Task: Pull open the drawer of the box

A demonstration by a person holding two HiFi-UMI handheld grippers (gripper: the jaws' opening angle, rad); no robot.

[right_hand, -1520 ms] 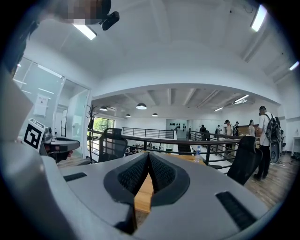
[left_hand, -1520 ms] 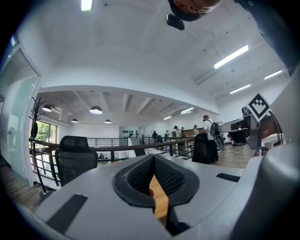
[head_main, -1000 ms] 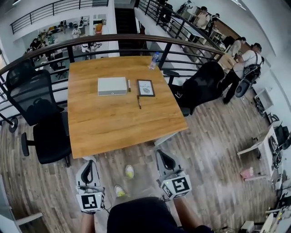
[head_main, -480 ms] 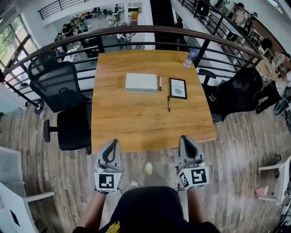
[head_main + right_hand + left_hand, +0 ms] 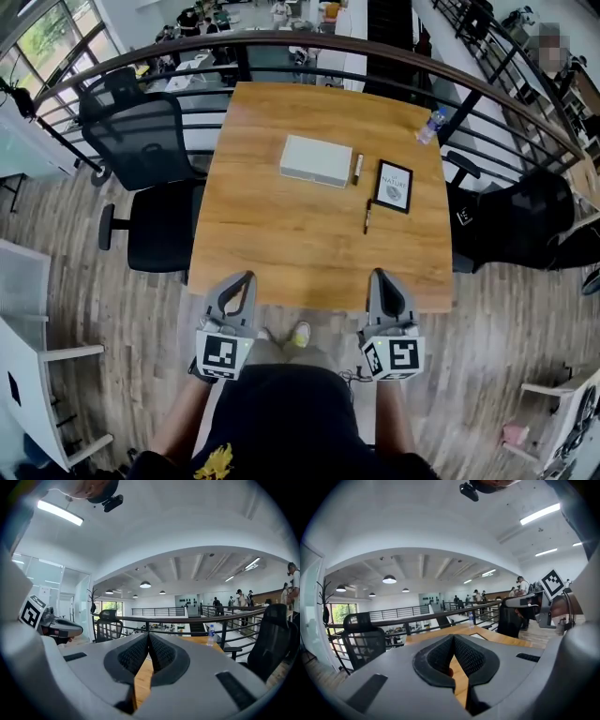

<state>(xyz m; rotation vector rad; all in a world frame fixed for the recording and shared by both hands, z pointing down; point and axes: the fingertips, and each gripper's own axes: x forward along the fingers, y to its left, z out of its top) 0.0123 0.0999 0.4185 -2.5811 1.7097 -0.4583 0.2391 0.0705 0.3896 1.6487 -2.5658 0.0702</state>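
A flat white box [image 5: 315,160] lies on the far half of the wooden table [image 5: 281,234]; no drawer front is distinguishable from here. My left gripper [image 5: 246,278] and right gripper [image 5: 381,276] hover side by side at the table's near edge, well short of the box. Both are shut with nothing between the jaws. In the left gripper view the left gripper [image 5: 453,637] has its tips together over the tabletop. The right gripper [image 5: 148,635] shows the same in the right gripper view. The box itself is hidden in both gripper views.
Beside the box lie a marker [image 5: 358,167], a black framed card [image 5: 393,185] and a pen [image 5: 367,216]. A water bottle [image 5: 427,127] stands at the far right corner. Black office chairs [image 5: 150,187] flank the table; a railing [image 5: 281,42] runs behind it.
The head view has shifted, so the table now sits closer and more central. Both grippers have moved forward from over the floor to the table's near edge, still shut.
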